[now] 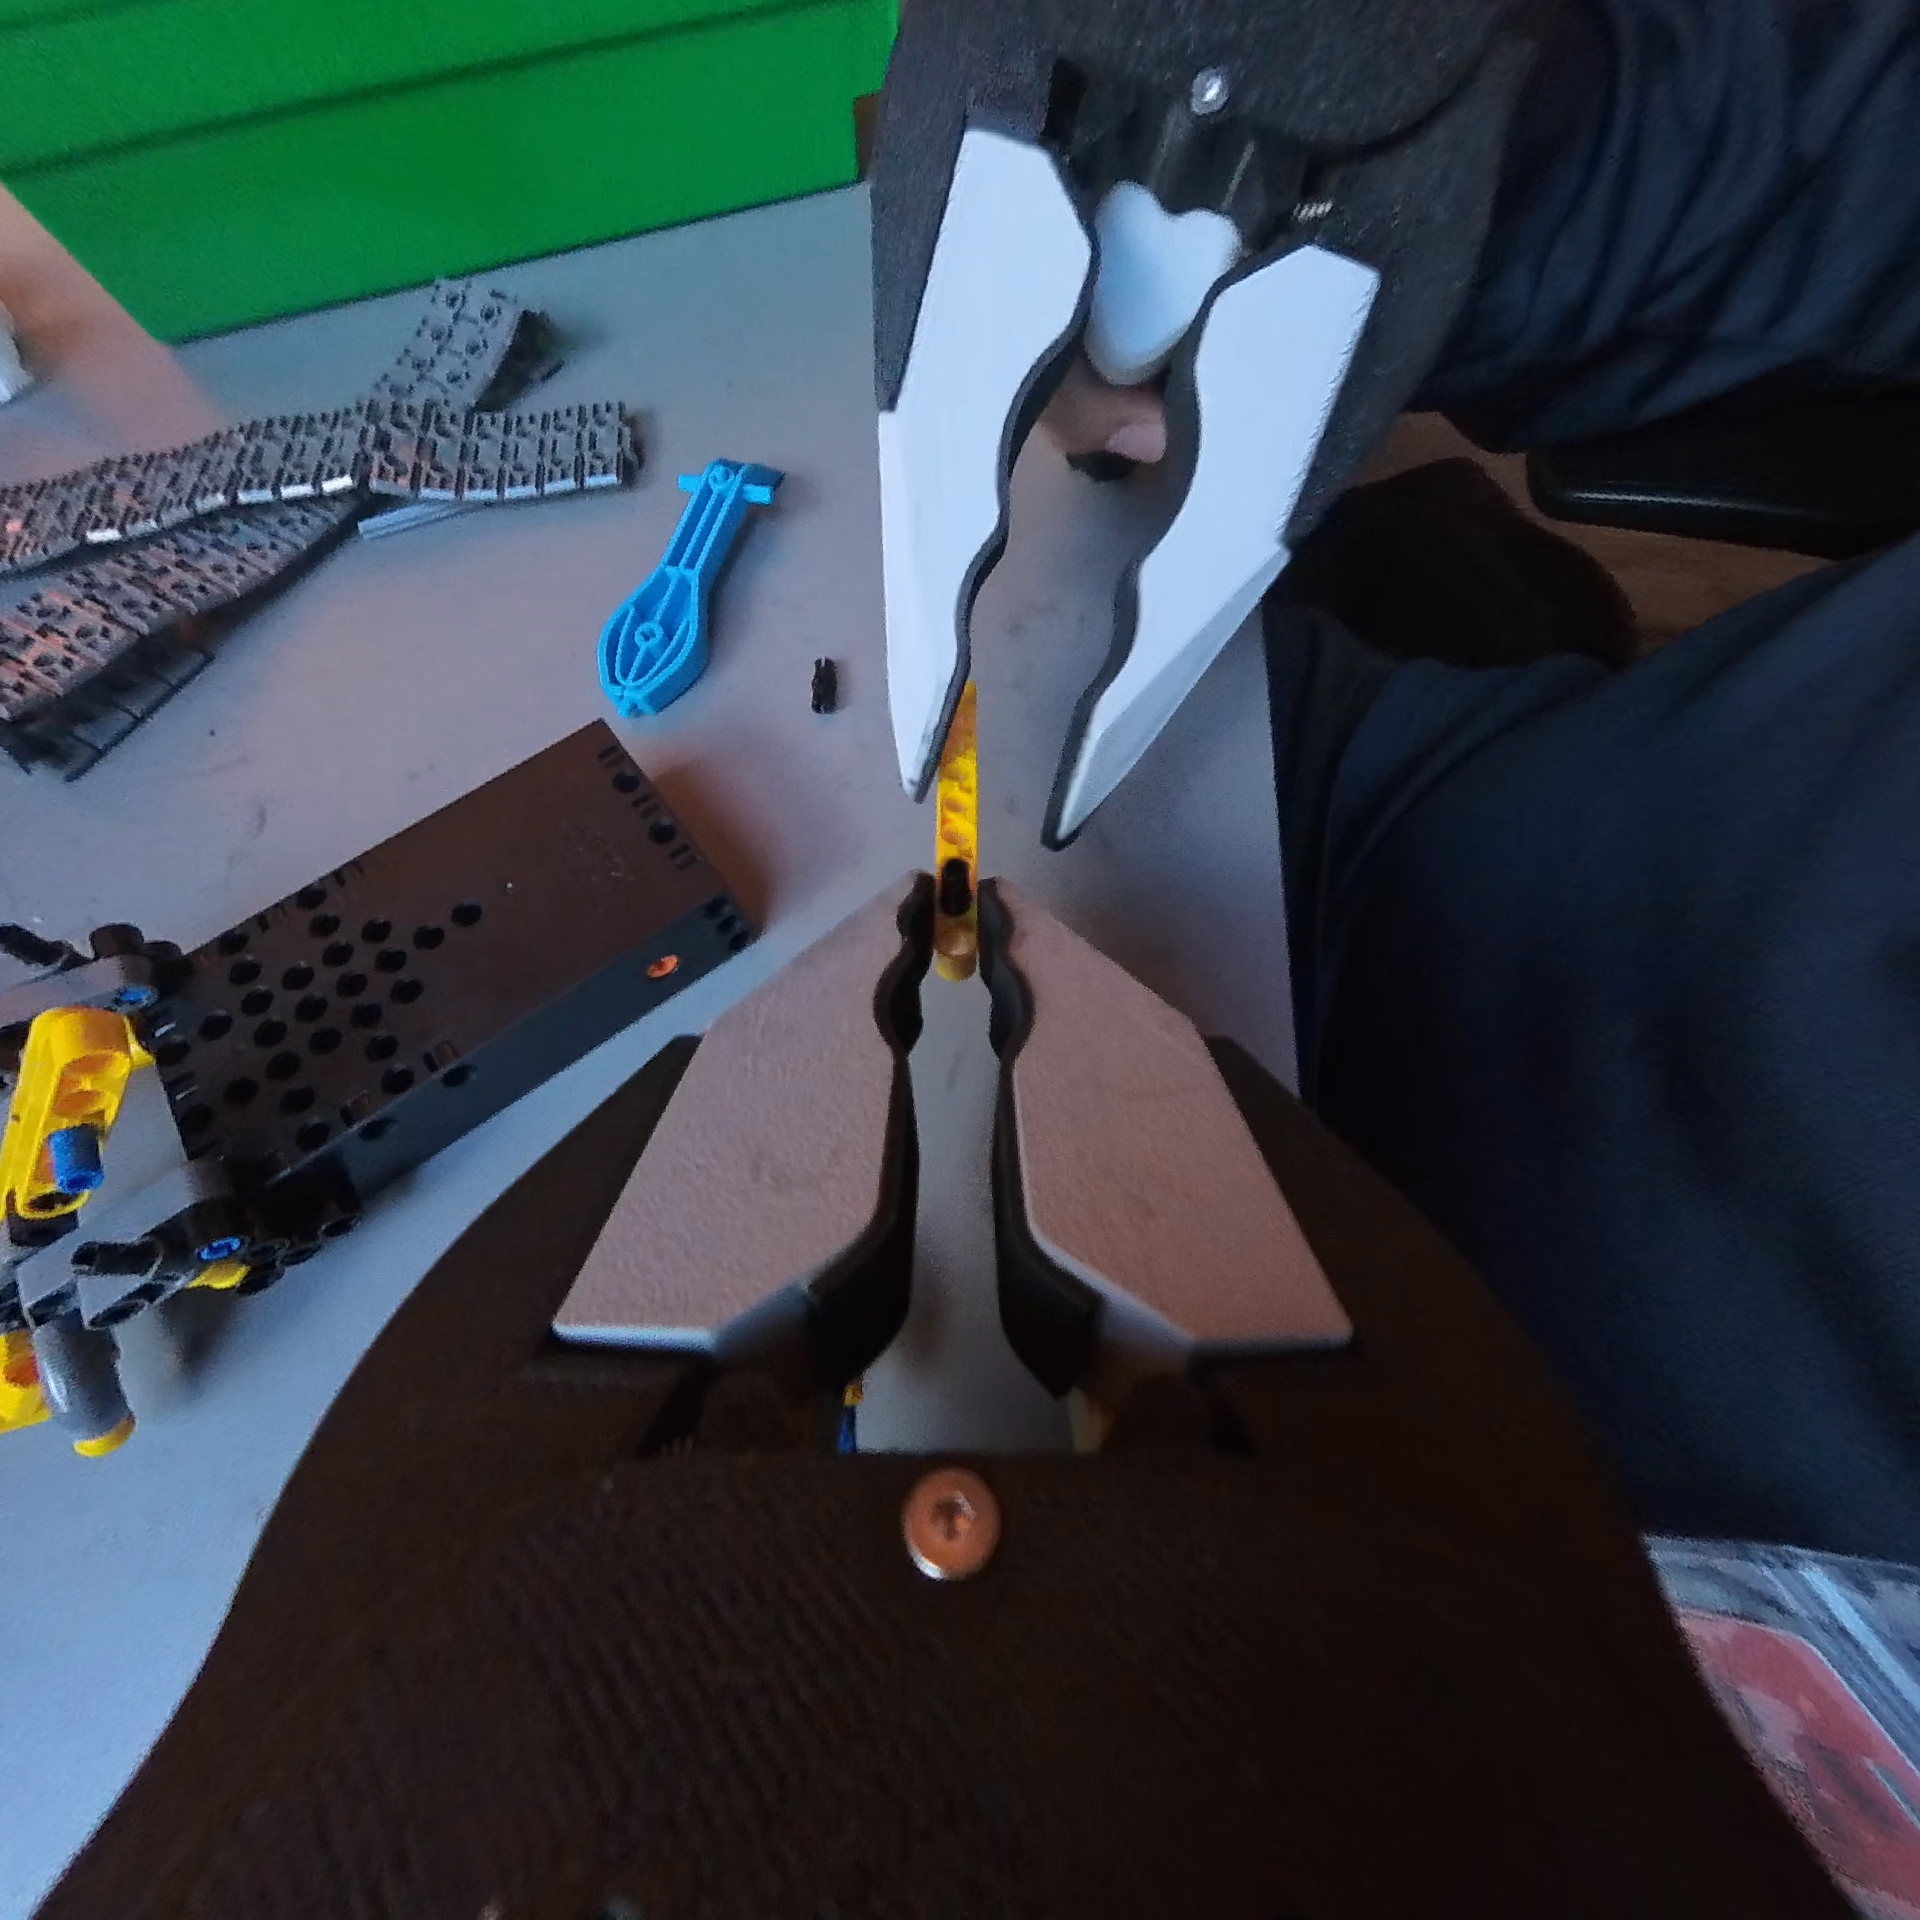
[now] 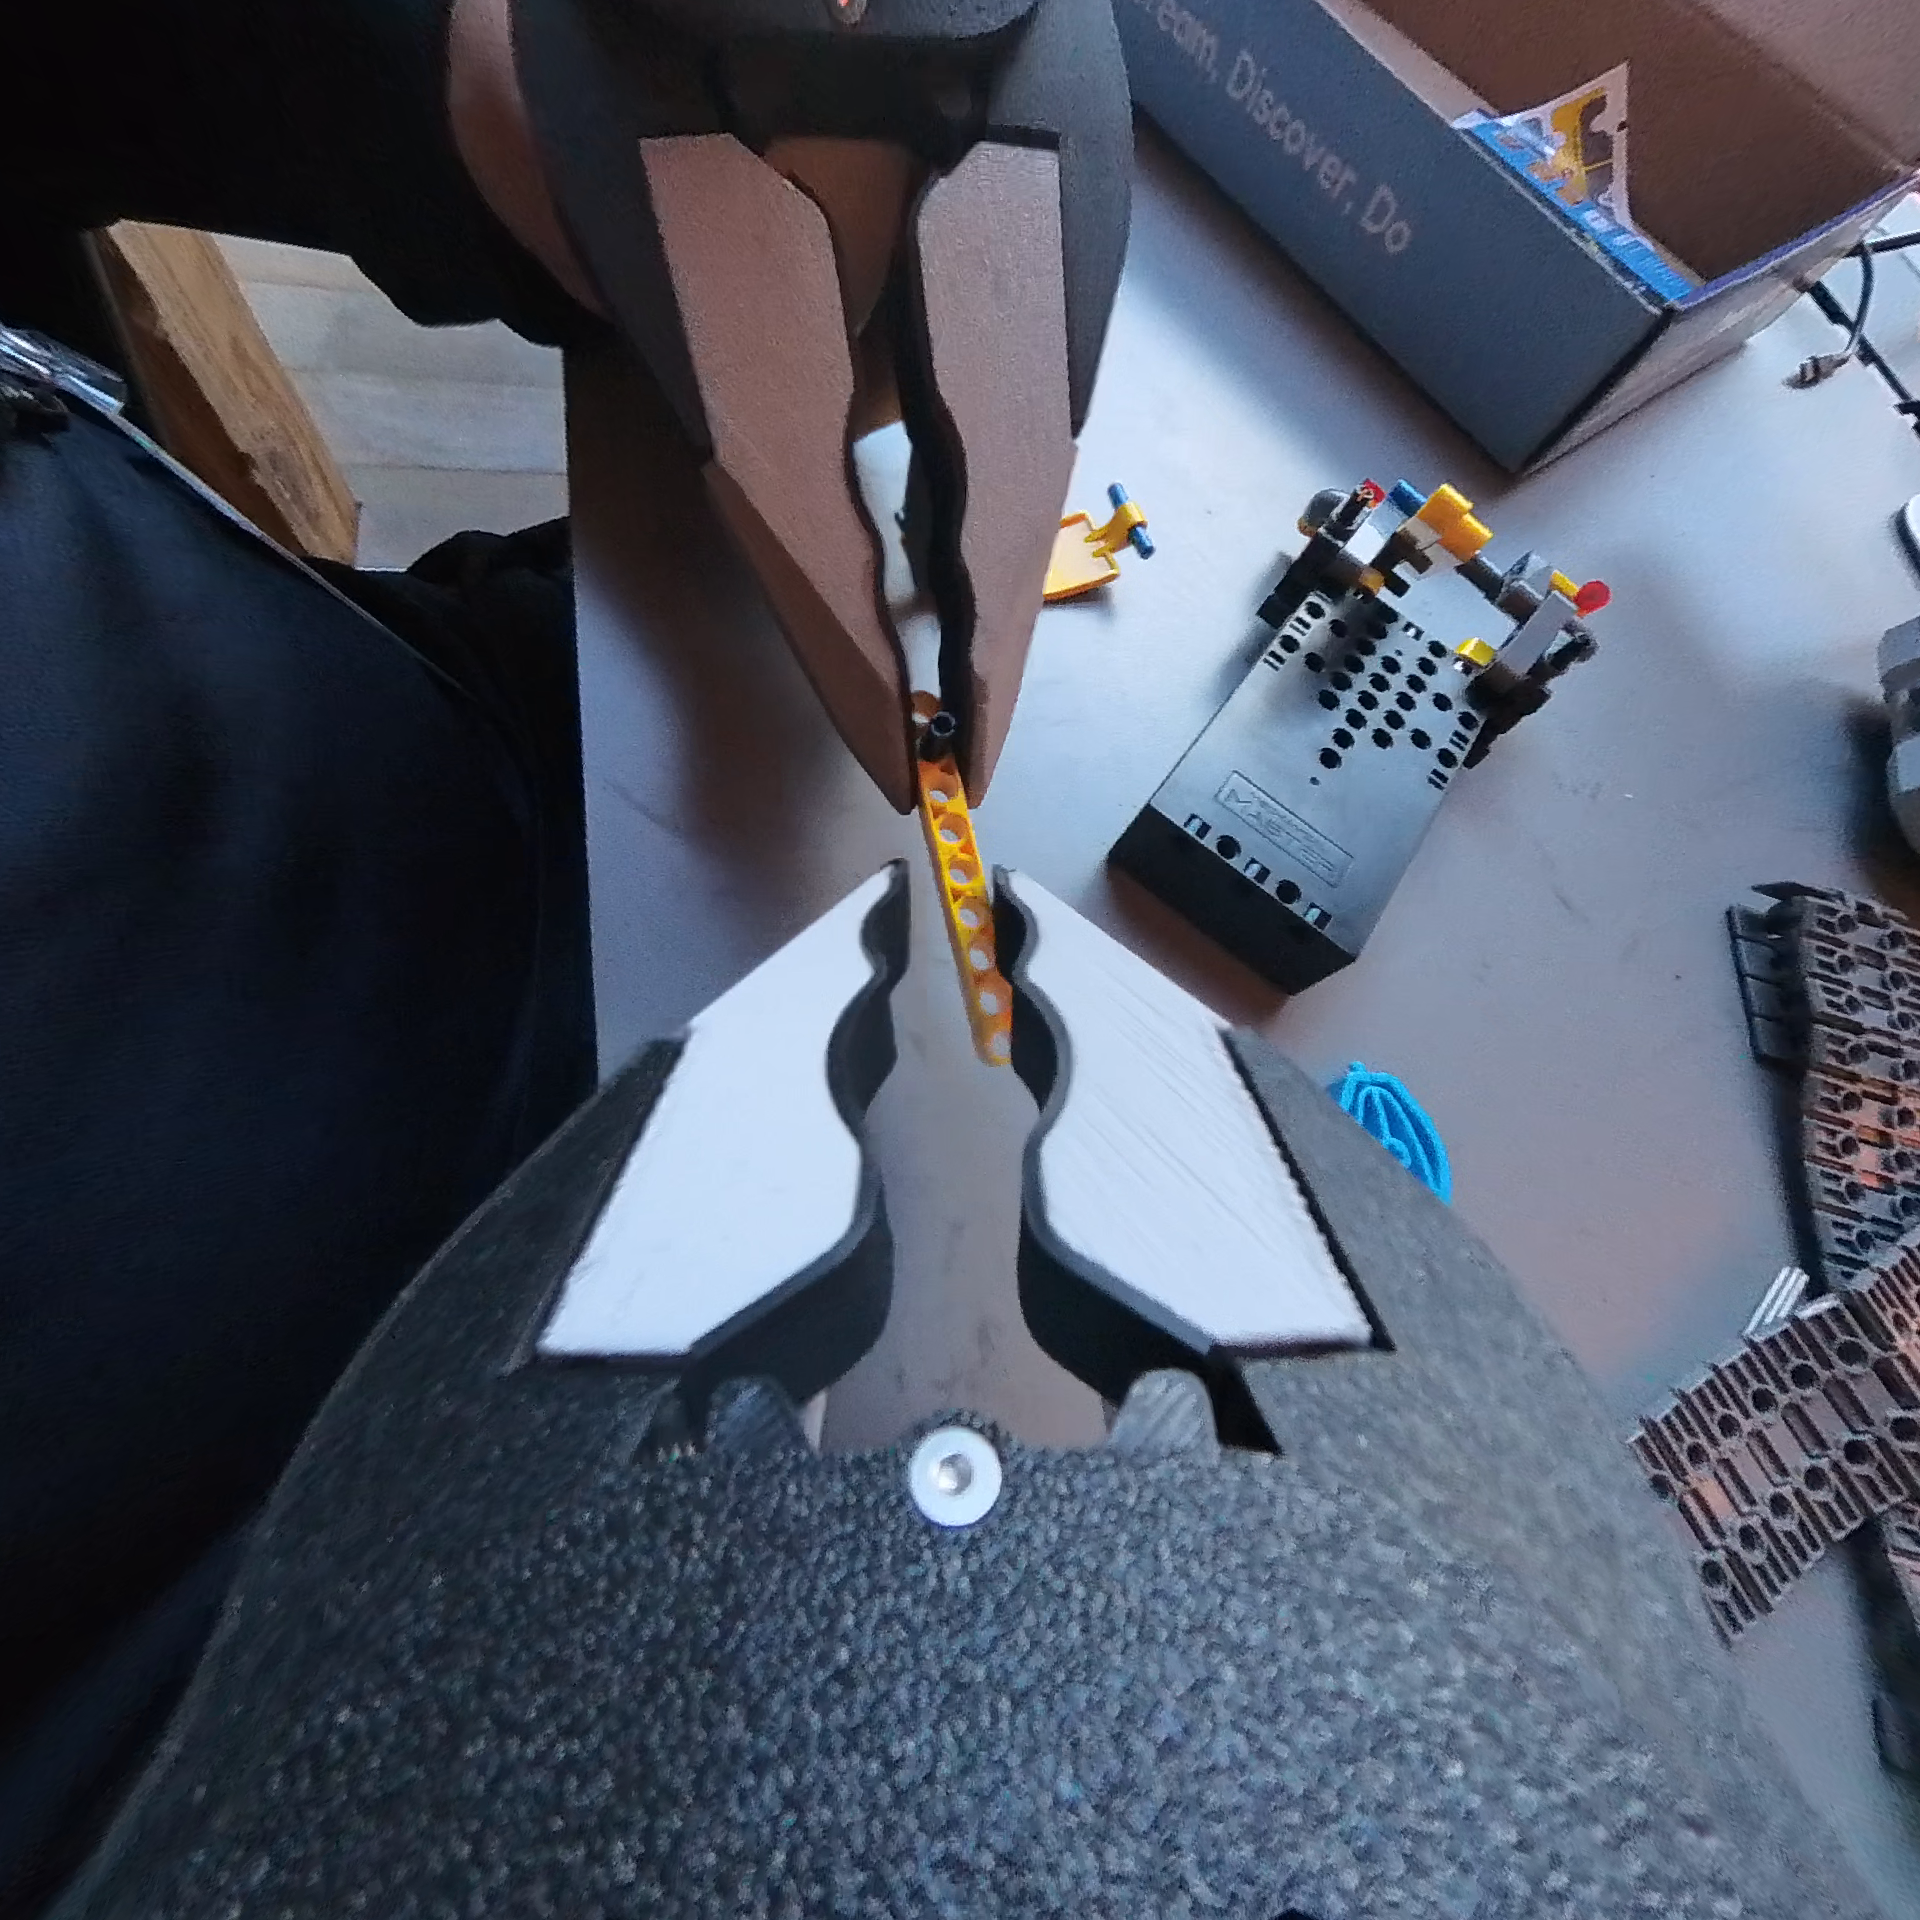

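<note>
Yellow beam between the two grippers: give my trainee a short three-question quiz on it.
1. True or false: the left gripper is shut on the yellow beam.
2. Which lies nearest the beam on the table? A) blue tool B) small black pin C) black plate with holes
3. Fill in: the right gripper has its jaws ____ around the beam.

Key: 1 true; 2 B; 3 open.

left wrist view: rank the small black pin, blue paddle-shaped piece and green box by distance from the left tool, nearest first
Measured from the left tool, which is shut on the yellow beam:
1. small black pin, on the table just ahead and left of the tips.
2. blue paddle-shaped piece, farther left and ahead.
3. green box, at the far edge, top left.
</note>
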The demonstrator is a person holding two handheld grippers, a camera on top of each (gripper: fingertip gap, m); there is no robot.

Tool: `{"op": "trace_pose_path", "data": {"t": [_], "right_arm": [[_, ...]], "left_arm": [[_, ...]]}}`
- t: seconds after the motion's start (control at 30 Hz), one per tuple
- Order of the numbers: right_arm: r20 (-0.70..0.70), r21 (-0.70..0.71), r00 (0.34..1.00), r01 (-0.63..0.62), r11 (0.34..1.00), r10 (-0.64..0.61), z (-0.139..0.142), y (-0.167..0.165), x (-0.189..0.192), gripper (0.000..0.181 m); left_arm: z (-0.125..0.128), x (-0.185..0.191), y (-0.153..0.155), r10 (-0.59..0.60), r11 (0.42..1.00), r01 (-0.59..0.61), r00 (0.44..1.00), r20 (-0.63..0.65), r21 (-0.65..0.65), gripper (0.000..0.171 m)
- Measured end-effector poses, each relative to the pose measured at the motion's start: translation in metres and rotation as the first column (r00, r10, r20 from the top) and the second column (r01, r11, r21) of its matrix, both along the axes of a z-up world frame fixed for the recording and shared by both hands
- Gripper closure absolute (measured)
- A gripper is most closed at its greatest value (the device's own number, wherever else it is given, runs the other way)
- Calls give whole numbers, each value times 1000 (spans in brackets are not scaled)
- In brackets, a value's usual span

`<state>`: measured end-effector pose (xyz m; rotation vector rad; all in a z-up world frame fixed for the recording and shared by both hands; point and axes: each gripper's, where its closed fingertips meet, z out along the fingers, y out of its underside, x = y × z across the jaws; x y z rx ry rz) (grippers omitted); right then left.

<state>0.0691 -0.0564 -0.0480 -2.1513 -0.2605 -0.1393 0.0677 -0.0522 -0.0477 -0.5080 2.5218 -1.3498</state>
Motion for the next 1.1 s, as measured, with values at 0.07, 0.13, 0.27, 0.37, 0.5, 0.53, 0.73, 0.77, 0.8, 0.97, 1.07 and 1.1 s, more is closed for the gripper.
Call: {"op": "trace_pose_path", "data": {"t": [0.07,0.13,0.27,0.37,0.5,0.53,0.73,0.77,0.8,0.97,1.07,1.1], "right_arm": [[6,5,1000,8,1000,-8,1,0,2,173],[-2,7,1000,12,1000,-12,0,0,2,173],[-43,26,998,49,998,-48,2,2,7,174],[-101,59,993,73,996,-67,9,3,10,175],[-183,101,981,84,991,-65,16,1,13,175],[-202,112,977,84,990,-60,18,1,12,175],[-371,169,928,36,985,29,30,3,-1,175],[-382,166,924,33,986,34,30,3,-2,175],[-386,162,922,28,986,38,29,4,-3,175],[-386,150,921,9,989,50,27,6,-9,175],[-404,199,912,12,980,71,35,5,-9,175],[-418,228,904,16,974,83,40,5,-9,176]], "left_arm": [[2,-2,-2,-15,1000,16,1000,21,-7,167],[4,-2,-4,-23,1000,24,999,42,-9,166],[5,1,-3,-9,1000,10,999,45,-15,166],[13,8,-1,38,997,-33,997,69,-63,163],[20,10,3,55,992,-48,997,57,-120,155],[21,10,3,53,991,-46,997,54,-128,154],[25,8,4,43,986,-35,998,50,-160,153],[27,8,4,38,984,-29,998,49,-175,154],[31,6,3,29,980,-19,998,49,-200,154],[42,-2,-2,-30,955,36,999,24,-295,163],[43,-3,-2,-35,953,41,999,28,-301,163],[45,-4,-2,-34,950,42,999,33,-309,162]]}}
